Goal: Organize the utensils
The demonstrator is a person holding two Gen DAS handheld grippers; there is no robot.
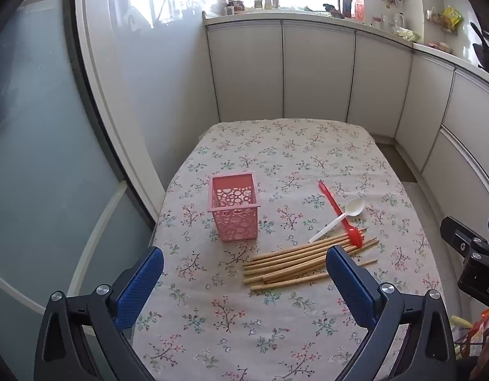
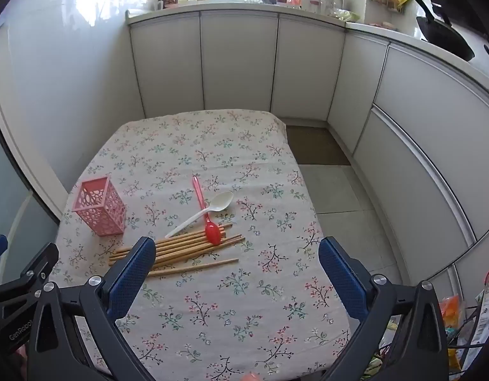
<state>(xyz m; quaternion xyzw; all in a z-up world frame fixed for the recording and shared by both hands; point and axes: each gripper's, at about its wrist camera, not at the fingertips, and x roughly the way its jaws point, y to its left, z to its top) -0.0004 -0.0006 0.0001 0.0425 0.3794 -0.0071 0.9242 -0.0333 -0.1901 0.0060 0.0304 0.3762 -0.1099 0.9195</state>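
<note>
A pink perforated utensil holder stands upright and empty on the floral tablecloth; it also shows in the right wrist view. Several wooden chopsticks lie in a loose pile to its right, also in the right wrist view. A red spoon and a white spoon cross over them, seen again as the red spoon and the white spoon. My left gripper is open, above the table short of the chopsticks. My right gripper is open and empty, near the chopsticks.
The table is covered by a floral cloth, with white kitchen cabinets behind and to the right. A glass door is at the left. Tiled floor lies right of the table. Bags and packages sit at lower right.
</note>
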